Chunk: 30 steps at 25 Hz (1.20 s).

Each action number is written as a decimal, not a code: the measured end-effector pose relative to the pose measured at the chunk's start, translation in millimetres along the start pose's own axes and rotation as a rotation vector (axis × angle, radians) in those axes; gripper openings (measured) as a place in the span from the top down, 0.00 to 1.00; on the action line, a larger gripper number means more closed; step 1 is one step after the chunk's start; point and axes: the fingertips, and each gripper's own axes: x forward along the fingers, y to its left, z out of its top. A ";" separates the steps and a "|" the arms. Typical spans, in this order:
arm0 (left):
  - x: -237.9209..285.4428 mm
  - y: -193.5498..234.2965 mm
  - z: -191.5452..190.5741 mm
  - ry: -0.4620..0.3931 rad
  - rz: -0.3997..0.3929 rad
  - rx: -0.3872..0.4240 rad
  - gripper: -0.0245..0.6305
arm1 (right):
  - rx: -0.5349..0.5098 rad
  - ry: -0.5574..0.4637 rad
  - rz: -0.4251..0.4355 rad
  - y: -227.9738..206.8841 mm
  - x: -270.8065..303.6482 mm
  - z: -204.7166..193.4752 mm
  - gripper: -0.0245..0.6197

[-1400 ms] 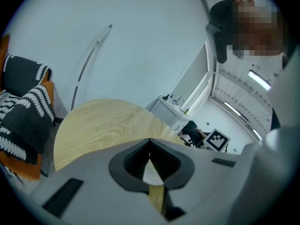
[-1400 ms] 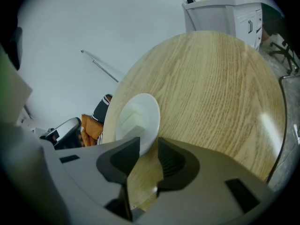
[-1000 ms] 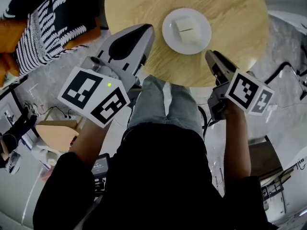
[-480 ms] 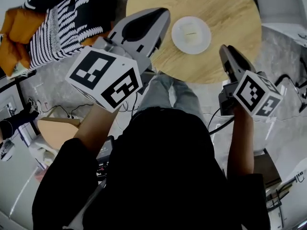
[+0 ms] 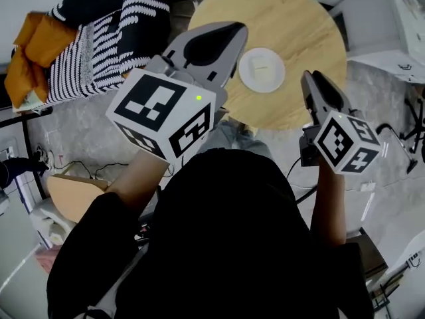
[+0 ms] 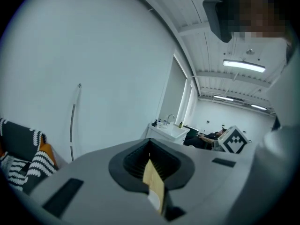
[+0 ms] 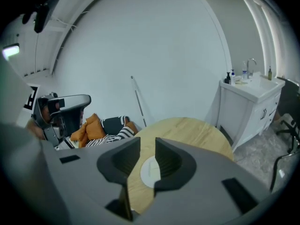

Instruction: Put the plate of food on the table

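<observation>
On the table (image 5: pixel 302 32), white plate (image 5: pixel 247 79) with 1 food square (image 5: pixel 261 66)

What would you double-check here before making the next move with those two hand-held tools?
1. Plate sits fully on the round table: ok.
2. Food, a pale block, lies on the plate: ok.
3. Left gripper holds nothing, its fingers nearly together: ok.
4. Right gripper holds nothing, its fingers apart, with the plate seen far off through the gap: ok.
5. Both grippers are apart from the plate and not touching it: ok.
6. Floor behind the person is free for stepping back: cannot tell, it is out of view.
</observation>
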 end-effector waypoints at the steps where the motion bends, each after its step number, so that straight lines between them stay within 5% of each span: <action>1: -1.9 -0.6 4.0 -0.004 0.009 0.009 0.96 | -0.019 -0.012 -0.005 2.7 -2.6 4.5 0.80; 12: -22.8 7.3 23.6 -0.050 0.074 0.084 0.96 | -0.121 -0.112 -0.033 24.1 -19.9 23.0 0.95; 30: -27.0 -7.7 23.4 -0.072 0.059 0.088 0.96 | -0.155 -0.120 -0.002 23.4 -33.6 23.7 0.95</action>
